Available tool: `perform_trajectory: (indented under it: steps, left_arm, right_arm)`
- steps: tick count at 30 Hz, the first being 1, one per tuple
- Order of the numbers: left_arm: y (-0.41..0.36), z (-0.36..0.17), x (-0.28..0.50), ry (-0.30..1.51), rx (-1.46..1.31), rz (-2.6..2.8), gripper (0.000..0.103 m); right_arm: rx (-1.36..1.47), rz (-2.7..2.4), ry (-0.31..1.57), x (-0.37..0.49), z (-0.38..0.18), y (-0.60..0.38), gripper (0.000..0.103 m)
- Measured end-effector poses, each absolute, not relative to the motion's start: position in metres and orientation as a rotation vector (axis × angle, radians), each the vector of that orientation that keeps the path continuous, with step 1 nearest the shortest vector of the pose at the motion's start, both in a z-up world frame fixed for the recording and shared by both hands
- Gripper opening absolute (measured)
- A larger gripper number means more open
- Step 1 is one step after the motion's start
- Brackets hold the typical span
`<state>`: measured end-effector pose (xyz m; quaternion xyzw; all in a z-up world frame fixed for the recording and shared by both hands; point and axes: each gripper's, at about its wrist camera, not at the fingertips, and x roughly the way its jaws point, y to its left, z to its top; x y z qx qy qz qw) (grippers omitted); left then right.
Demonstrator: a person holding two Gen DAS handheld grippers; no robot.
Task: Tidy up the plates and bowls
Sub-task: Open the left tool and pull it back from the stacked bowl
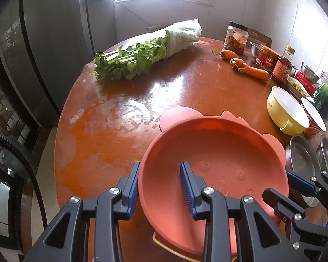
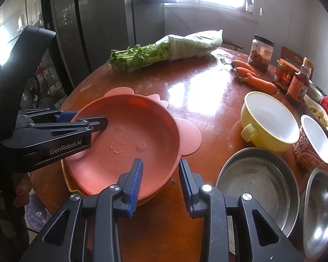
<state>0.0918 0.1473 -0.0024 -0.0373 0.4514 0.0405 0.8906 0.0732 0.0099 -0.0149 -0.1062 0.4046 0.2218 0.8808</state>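
Note:
A pink bowl (image 1: 212, 152) with ear-shaped tabs rests at the near edge of the round wooden table (image 1: 120, 131), on top of a pale orange plate (image 2: 65, 174) whose rim shows beneath it. My left gripper (image 1: 160, 166) is shut on the bowl's left rim, one finger inside and one outside. My right gripper (image 2: 160, 161) is shut on the opposite rim of the pink bowl (image 2: 124, 139) in the same way. Each gripper shows in the other's view: the left gripper (image 2: 85, 118) and the right gripper (image 1: 282, 187).
To the right stand a yellow handled bowl (image 2: 269, 118), a noodle cup (image 2: 314, 139), a steel plate (image 2: 255, 181) and a steel bowl (image 2: 321, 207). Celery (image 2: 164, 50), carrots (image 2: 255, 78) and jars (image 2: 261, 52) lie at the far side. A fridge (image 2: 87, 32) stands behind.

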Motion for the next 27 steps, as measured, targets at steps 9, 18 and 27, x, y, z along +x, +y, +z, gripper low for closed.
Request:
perform_trajectory:
  steps: [9, 18, 27]
  left_arm:
    - [0.148, -0.004, 0.096, 0.943, -0.109, 0.068, 0.041]
    - [0.148, 0.000, 0.096, 0.931, -0.123, 0.076, 0.051]
    - [0.157, 0.016, 0.087, 0.874, -0.152, 0.105, 0.053]
  right_arm:
    - [-0.185, 0.498, 0.857, 0.079, -0.017, 0.008, 0.040]
    - [-0.152, 0.502, 0.866, 0.081, -0.018, 0.005, 0.041]
    - [-0.131, 0.493, 0.849, 0.078, -0.011, -0.004, 0.049]
